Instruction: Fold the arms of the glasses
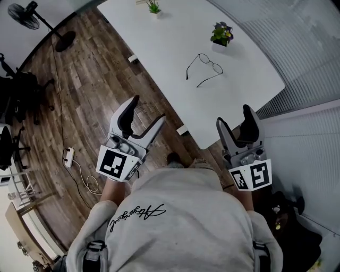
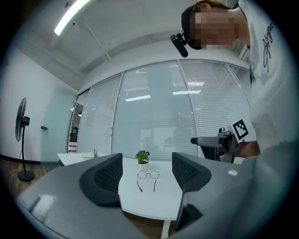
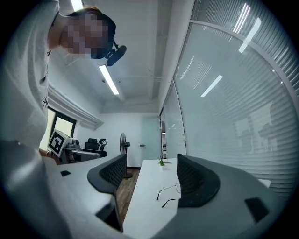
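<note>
Thin wire-rimmed glasses (image 1: 204,68) lie on the white table (image 1: 175,69) with both arms spread open, pointing toward me. In the left gripper view the glasses (image 2: 148,178) show straight ahead between the jaws, far off. In the right gripper view the glasses (image 3: 169,192) lie partly behind the right jaw. My left gripper (image 1: 143,117) hangs open over the wooden floor, short of the table's near corner. My right gripper (image 1: 236,122) is open too, just off the table's near edge at the right. Neither holds anything.
A small potted plant with purple flowers (image 1: 222,34) stands just behind the glasses. A second small green plant (image 1: 154,7) sits at the table's far end. A standing fan (image 1: 37,21) and a power strip (image 1: 68,156) are on the floor at left. Glass walls with blinds (image 1: 297,48) run along the right.
</note>
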`<state>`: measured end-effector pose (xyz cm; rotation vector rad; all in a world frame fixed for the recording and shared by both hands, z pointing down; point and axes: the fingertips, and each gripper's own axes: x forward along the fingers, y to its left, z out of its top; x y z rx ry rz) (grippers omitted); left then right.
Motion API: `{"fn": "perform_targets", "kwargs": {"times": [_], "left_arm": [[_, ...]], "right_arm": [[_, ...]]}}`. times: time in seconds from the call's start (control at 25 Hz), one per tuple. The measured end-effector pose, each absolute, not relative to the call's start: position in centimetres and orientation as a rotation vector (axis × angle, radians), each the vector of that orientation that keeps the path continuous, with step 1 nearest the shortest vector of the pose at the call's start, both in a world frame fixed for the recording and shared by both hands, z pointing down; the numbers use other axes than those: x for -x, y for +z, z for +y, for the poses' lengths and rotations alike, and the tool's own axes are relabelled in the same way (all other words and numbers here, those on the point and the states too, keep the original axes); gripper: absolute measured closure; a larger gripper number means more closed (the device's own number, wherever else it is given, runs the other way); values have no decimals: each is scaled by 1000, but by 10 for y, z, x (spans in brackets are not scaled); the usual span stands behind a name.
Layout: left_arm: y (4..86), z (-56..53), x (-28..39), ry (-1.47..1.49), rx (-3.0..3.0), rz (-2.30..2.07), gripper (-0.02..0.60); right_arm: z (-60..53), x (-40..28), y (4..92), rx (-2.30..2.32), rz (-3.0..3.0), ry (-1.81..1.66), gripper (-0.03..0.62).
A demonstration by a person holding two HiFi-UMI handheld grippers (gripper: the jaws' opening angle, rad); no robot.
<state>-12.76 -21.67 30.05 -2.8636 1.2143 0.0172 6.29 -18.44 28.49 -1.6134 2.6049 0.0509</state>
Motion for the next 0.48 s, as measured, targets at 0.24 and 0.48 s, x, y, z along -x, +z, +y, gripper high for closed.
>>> {"fn": "perform_targets", "kwargs": {"times": [0.24, 0.48], "left_arm": [[304, -225, 117, 19, 2879, 1197, 284], [308, -247, 112, 20, 2880, 1244, 287]], "right_arm": [[-182, -72, 288, 1656, 2607, 34, 273], [-198, -84, 295, 1655, 2613, 11, 273]]}}
